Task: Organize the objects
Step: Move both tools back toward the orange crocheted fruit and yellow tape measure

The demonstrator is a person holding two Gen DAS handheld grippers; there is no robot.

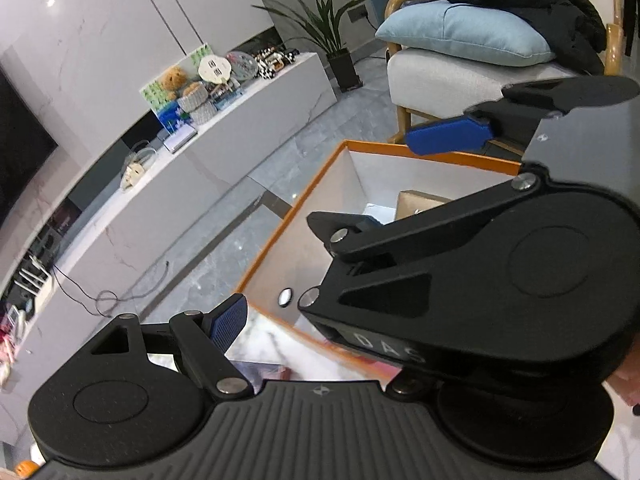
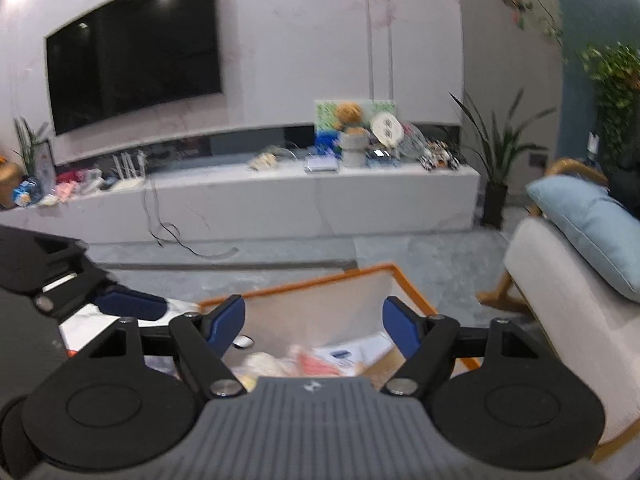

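Observation:
An orange-rimmed white box (image 1: pixel 316 184) stands open on a marble table, also in the right wrist view (image 2: pixel 304 284). Inside lie a brown carton (image 1: pixel 420 202), white papers (image 2: pixel 344 354) and blurred pale and pink items (image 2: pixel 288 362). My right gripper (image 2: pixel 314 324) hovers open and empty over the box; in the left wrist view (image 1: pixel 404 178) it fills the right side above the box. My left gripper shows only its left blue pad (image 1: pixel 228 322), beside the box's near corner; its right finger is hidden. It also shows in the right wrist view (image 2: pixel 132 304), left of the box.
A long white TV console (image 2: pixel 312 196) with toys, baskets and cables runs along the wall under a TV (image 2: pixel 132 48). An armchair (image 1: pixel 460 76) with a blue cushion (image 2: pixel 592 228) stands right of the box. A potted plant (image 2: pixel 496 184) sits between them. Grey floor lies beyond.

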